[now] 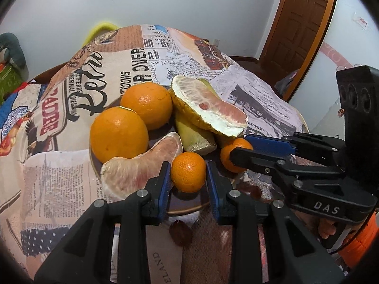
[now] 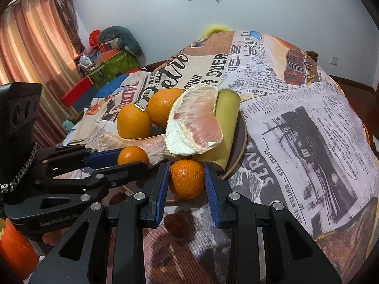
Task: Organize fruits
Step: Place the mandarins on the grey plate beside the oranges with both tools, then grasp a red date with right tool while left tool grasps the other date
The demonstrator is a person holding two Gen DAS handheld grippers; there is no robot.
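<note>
— Blue pads line the black left tongs (image 1: 188, 184), low centre in the left wrist view, and they bracket a small mandarin (image 1: 188, 172). Clamped?

— Both pads look pressed to its dimpled skin, so yes, closed on it. The right tongs (image 2: 186, 184) do likewise on a second mandarin (image 2: 186, 179), low centre in the right wrist view; "DAS" is printed on their body at lower right of the left view.

— Where do the fruits lie?

— On a round dark plate (image 1: 189, 207) at mid-frame: two glossy large oranges (image 1: 119, 135), one with a small sticker too blurred to read, a peeled pomelo wedge (image 1: 142, 165) with veined membrane, and a pomelo piece in rind (image 1: 208, 105) resting on a pale green stalk-like piece (image 1: 196, 136).

— Any writing elsewhere?

— "GenRobot" on the left tongs, lower left of the right view. The newsprint cloth (image 2: 308, 142) over the surface reads "OVER" and "WELDER".
</note>
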